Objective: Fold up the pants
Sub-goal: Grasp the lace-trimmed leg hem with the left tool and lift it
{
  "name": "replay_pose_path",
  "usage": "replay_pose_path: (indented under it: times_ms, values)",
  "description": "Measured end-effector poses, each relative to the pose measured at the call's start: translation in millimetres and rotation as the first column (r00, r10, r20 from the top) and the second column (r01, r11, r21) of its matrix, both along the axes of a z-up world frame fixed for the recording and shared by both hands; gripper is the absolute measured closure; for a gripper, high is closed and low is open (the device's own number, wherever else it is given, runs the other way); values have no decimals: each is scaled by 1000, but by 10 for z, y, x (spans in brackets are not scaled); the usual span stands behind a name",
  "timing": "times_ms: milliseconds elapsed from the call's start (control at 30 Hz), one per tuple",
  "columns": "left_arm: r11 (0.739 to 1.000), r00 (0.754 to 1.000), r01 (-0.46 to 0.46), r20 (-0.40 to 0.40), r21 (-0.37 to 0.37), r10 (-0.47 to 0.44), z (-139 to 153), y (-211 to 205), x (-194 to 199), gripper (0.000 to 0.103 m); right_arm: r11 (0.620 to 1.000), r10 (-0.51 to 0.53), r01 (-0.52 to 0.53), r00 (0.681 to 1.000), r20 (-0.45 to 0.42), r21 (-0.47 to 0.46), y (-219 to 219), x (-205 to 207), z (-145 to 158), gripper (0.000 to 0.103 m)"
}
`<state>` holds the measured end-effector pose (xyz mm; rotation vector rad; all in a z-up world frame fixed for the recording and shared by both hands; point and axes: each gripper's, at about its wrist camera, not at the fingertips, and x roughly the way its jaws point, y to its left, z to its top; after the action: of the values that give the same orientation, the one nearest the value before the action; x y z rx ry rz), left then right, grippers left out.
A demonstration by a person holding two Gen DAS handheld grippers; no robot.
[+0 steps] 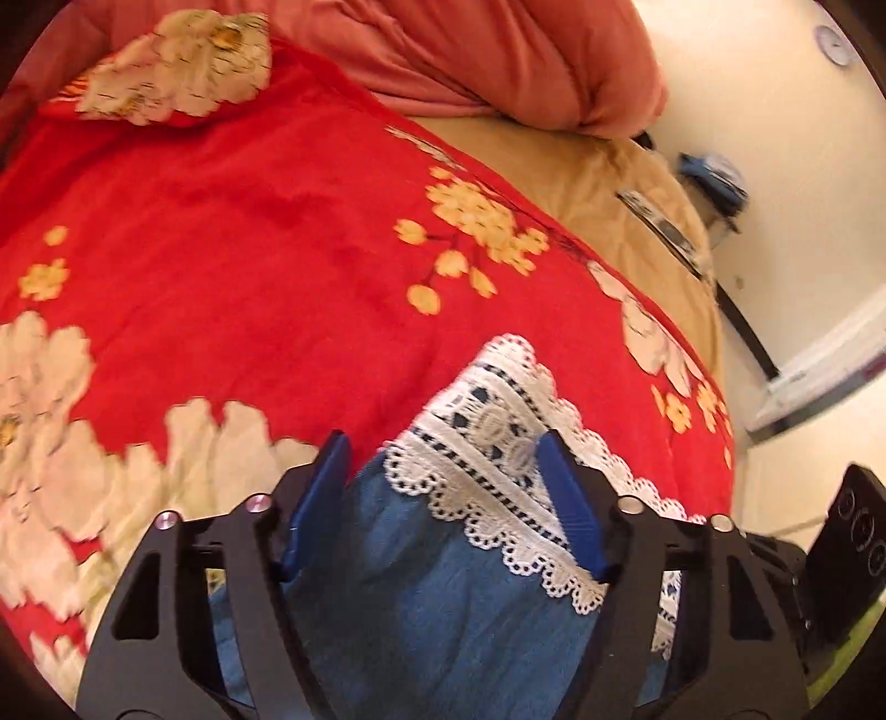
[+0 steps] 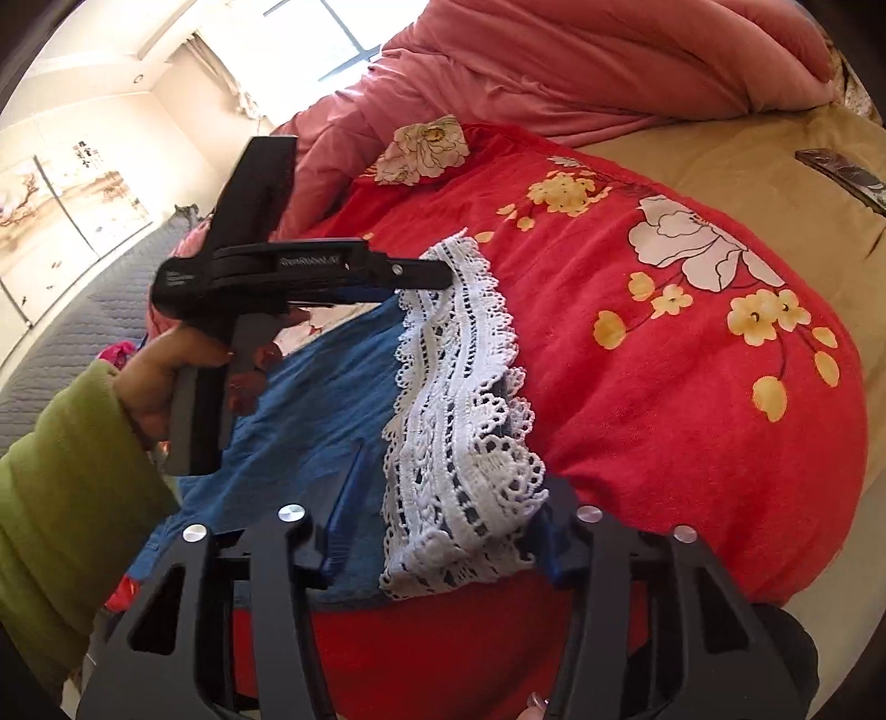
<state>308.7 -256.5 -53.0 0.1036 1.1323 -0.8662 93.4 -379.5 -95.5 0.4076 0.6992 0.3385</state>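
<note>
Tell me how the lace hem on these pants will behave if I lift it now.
Probably floppy: the lace hem already ripples and curls where it lies on the red blanket. Its open holes might snag on the right tongs, whose fingers stand open on either side of it. The denim behind it will likely sag and drag.

Blue denim pants [image 1: 443, 559] trimmed with a white lace hem [image 1: 501, 443] lie on a red floral bedspread [image 1: 249, 249], between the two blue-padded fingers [image 1: 570, 498] of the black left gripper [image 1: 443, 459], whose jaws stand spread on either side of the cloth. A pink quilt [image 1: 498, 50] is bunched at the head of the tan mattress sheet [image 1: 609, 183]. A round wall clock [image 1: 833, 41] hangs on the cream wall at upper right.
</note>
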Motion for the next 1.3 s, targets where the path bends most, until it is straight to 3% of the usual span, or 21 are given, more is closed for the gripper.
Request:
replay_pose_path:
  times_ms: [67,167,333,400,467,533,700,833,1033,1167,1300]
  values:
    - [999,999,55,-2,3,-55,-22,-41,-36,42,999,31,-31,1000,4,14,25,4,4,56]
    - [995,995,103,13,14,-103,-63,-92,-66,42,998,43,-41,997,-56,41,41,132,-70,54]
    - [997,997,71,6,-18,-71,-146,-103,-52,41,993,65,-57,995,-73,99,26,240,-100,55]
    - [998,998,58,9,-28,-58,-142,-90,-80,43,991,79,-71,995,-67,114,25,238,-99,63]
    - [999,1000,26,-3,-25,-26,-135,-66,-85,52,988,92,-83,994,-63,128,36,242,-98,70]
    - [1000,1000,-6,-11,-8,6,-105,-47,-92,70,986,104,-96,993,-52,139,48,257,-88,75]
    - [999,999,-35,1,15,35,-12,-12,-132,83,980,133,-132,991,6,150,105,239,-21,82]
    - [996,999,-52,6,-74,53,147,170,-161,84,978,156,-163,986,58,132,180,181,85,83]
    - [969,994,-79,55,-233,94,595,766,-301,84,965,238,-252,958,160,75,492,45,420,83]
    - [953,989,-91,87,-289,121,786,1146,-402,84,945,315,-325,926,206,17,831,-4,616,83]
    - [937,982,-151,63,-314,179,736,1555,-494,84,915,400,-401,894,203,-34,1198,9,659,83]
